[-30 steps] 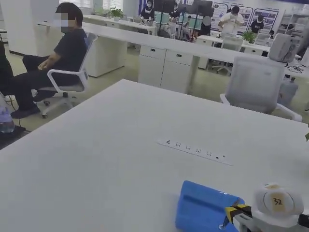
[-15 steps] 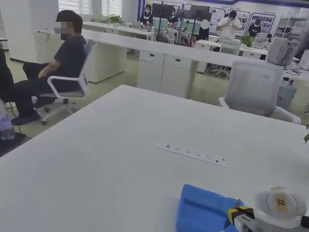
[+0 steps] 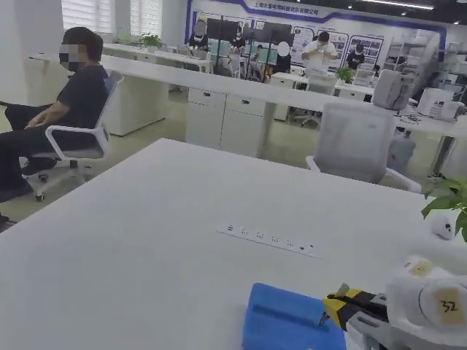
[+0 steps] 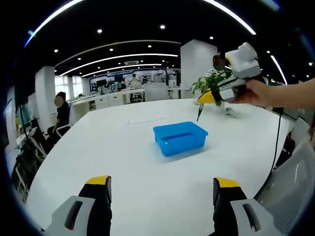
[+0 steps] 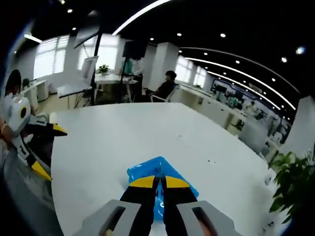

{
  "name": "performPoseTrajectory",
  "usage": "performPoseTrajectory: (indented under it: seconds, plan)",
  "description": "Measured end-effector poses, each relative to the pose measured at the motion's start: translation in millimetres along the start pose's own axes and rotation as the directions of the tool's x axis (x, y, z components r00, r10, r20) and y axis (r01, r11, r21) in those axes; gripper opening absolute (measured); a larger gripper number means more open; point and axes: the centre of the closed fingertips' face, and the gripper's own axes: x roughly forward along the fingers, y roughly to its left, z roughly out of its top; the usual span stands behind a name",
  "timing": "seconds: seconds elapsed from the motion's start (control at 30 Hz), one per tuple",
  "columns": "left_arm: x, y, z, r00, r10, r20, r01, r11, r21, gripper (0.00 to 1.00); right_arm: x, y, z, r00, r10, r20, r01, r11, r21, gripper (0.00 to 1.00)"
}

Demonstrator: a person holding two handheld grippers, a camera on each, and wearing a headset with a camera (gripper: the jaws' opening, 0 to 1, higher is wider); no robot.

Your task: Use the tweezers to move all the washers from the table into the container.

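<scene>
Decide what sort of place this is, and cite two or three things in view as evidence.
Probably an open-plan office or lab workspace: rows of long white desks with drawer cabinets, mesh-backed office chairs, and a power strip set into the white table.

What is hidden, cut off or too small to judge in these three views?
- The blue container, head view: the bottom edge cuts off its near part; the right hand-held gripper covers a corner.
- Its inside, left gripper view: too small to tell what lies there; right gripper view: the shut jaws cover its middle.
- Tips of the tweezers, left gripper view: too thin to tell whether they hold anything.
</scene>
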Motion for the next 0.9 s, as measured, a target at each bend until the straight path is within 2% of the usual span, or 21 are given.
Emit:
performPoseTrajectory:
  seconds: [0.07, 0.13, 0.2, 0.23, 0.27, 0.33, 0.4, 0.43, 0.5, 0.63, 0.7, 0.77, 0.8, 0.9]
  plan:
    - [-0.4, -0.2, 0.3, 1.0, 0.0, 0.002, 0.0, 1.0, 0.002, 0.87, -4.8, 14.6, -6.7, 0.9984, 0.04, -0.04, -0.044, 0.995, -0.085, 0.01]
    - [-0.8, 0.4, 0.6, 1.0, 0.004, 0.002, -0.004, 1.0, 0.003, 0.87, -7.8, 32.9, -19.3, 0.9903, 0.102, -0.094, -0.114, 0.985, -0.132, 0.01]
    - [-1.0, 1.4, -0.2, 1.0, 0.009, -0.002, -0.009, 1.0, 0.003, 0.86, -9.2, 47.5, -38.2, 0.9728, 0.156, -0.171, -0.186, 0.967, -0.175, 0.01]
    - [-1.1, 2.0, -0.4, 0.9999, 0.013, -0.004, -0.013, 1.0, 0.005, 0.86, -9.8, 55.6, -48.3, 0.9605, 0.181, -0.211, -0.221, 0.958, -0.184, 0.01]
    - [-1.1, 2.6, -0.1, 0.9999, 0.017, -0.003, -0.017, 1.0, 0.007, 0.86, -9.5, 57.0, -51.2, 0.9584, 0.18, -0.221, -0.223, 0.957, -0.184, 0.01]
    - [-1.3, 3.4, 0.4, 0.9998, 0.021, -0.001, -0.021, 1.0, 0.006, 0.86, -8.5, 65.6, -65.7, 0.9412, 0.195, -0.276, -0.25, 0.951, -0.182, 0.01]
    - [-1.2, 3.6, 0.0, 0.9998, 0.022, -0.003, -0.022, 1.0, 0.003, 0.86, -6.6, 73.2, -79.0, 0.9187, 0.217, -0.33, -0.288, 0.94, -0.181, 0.01]
    - [-1.1, 3.5, 0.0, 0.9998, 0.021, -0.004, -0.021, 1.0, 0.002, 0.86, -5.0, 76.7, -86.1, 0.9046, 0.224, -0.363, -0.309, 0.931, -0.194, 0.01]
    - [-0.8, 2.5, -0.6, 0.9998, 0.017, -0.008, -0.017, 1.0, 0.007, 0.86, 0.4, 78.6, -94.9, 0.8878, 0.218, -0.405, -0.33, 0.915, -0.231, 0.01]
    - [0.1, 1.6, -2.4, 0.9997, 0.015, -0.018, -0.014, 1.0, 0.018, 0.86, 15.5, 85.3, -102.6, 0.8688, 0.244, -0.431, -0.358, 0.911, -0.206, 0.01]
    - [0.3, 2.0, -2.8, 0.9997, 0.016, -0.02, -0.015, 1.0, 0.017, 0.86, 21.5, 88.5, -103.8, 0.8655, 0.251, -0.433, -0.365, 0.909, -0.201, 0.01]
    - [0.2, 2.4, -2.5, 0.9997, 0.016, -0.018, -0.016, 1.0, 0.013, 0.86, 27.2, 92.3, -104.5, 0.8617, 0.258, -0.437, -0.377, 0.903, -0.209, 0.01]
    - [0.2, 2.7, -2.4, 0.9997, 0.017, -0.017, -0.017, 1.0, 0.012, 0.86, 31.6, 95.8, -102.7, 0.8613, 0.271, -0.43, -0.39, 0.895, -0.217, 0.01]
    - [0.3, 3.1, -3.0, 0.9996, 0.02, -0.02, -0.019, 1.0, 0.013, 0.85, 42.4, 100.9, -103.1, 0.8499, 0.287, -0.442, -0.415, 0.882, -0.226, 0.01]
